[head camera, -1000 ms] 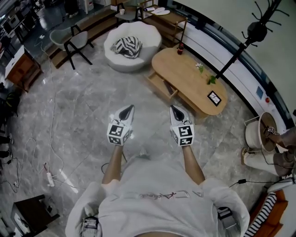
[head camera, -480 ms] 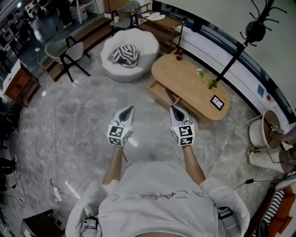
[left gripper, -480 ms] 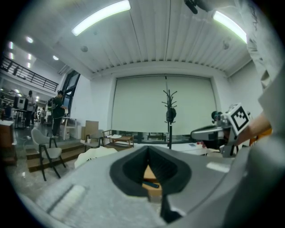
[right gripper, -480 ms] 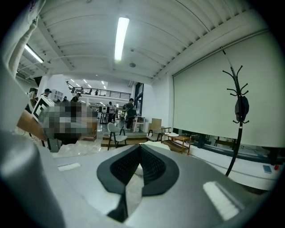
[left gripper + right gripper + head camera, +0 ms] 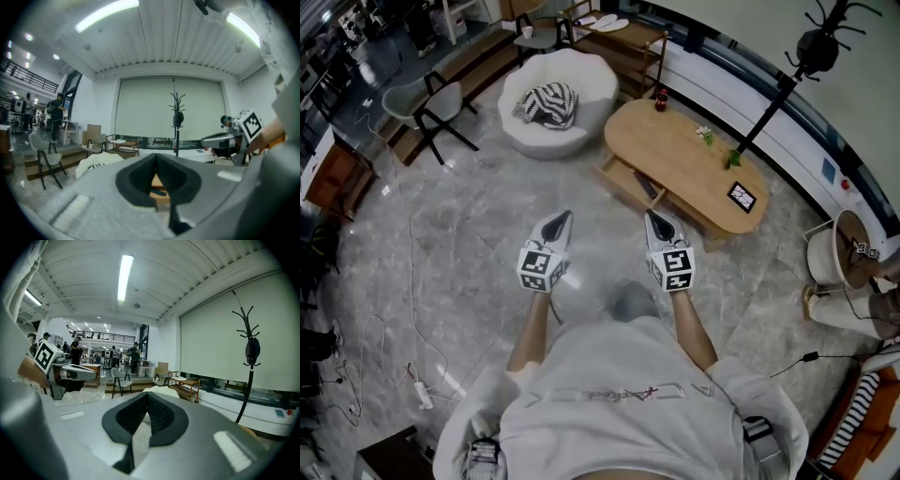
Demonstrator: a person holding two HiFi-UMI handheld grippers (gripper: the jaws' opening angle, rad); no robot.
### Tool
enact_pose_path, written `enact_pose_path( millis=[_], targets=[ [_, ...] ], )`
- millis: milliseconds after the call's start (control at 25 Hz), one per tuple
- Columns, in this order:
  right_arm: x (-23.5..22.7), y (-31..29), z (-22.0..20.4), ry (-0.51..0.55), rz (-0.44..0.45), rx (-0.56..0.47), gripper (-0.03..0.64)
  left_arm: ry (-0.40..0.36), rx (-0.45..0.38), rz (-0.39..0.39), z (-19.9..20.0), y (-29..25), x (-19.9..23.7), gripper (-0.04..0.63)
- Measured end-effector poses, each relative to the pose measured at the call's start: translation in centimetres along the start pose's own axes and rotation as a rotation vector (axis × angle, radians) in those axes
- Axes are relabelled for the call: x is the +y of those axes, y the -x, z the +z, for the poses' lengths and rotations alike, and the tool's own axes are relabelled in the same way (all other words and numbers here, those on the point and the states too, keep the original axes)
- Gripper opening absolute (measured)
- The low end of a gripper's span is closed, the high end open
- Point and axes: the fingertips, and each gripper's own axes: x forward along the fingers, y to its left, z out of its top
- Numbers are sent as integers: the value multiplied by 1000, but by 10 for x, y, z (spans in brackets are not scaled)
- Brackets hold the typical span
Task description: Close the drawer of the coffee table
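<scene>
The oval wooden coffee table (image 5: 684, 159) stands ahead and to the right on the marble floor. Its drawer (image 5: 630, 183) is pulled out on the near-left side, with a dark object inside. Both grippers are held level in front of me, short of the table and touching nothing. My left gripper (image 5: 566, 216) is shut and empty. Between its pads the drawer (image 5: 158, 192) shows far off. My right gripper (image 5: 650, 217) is also shut and empty, nearest the drawer. In the right gripper view the jaws (image 5: 147, 394) meet at the tip, pointing past the table.
A white pouf (image 5: 551, 94) with a striped cushion sits beyond the drawer. A black coat stand (image 5: 811, 47) rises behind the table. On the table are a red bottle (image 5: 660, 98), a small plant (image 5: 705, 136) and a framed card (image 5: 741, 197). Chairs (image 5: 431, 98) stand left; cables (image 5: 417, 380) trail near-left.
I have stepped forward over the floor; the cables and furniture have shifted in the head view. Both grippers stay shut, side by side.
</scene>
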Motion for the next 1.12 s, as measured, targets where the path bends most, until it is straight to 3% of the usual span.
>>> enact_pose_path(
  millis=[520,1120],
  targets=[
    [-21,-37,-7,-20,0,2,6,4,16,-1,-10,-34,21,-2],
    [-88,-124,7,-18,-7,16,6,18,29,-16,4,-137,71,-2]
  ],
)
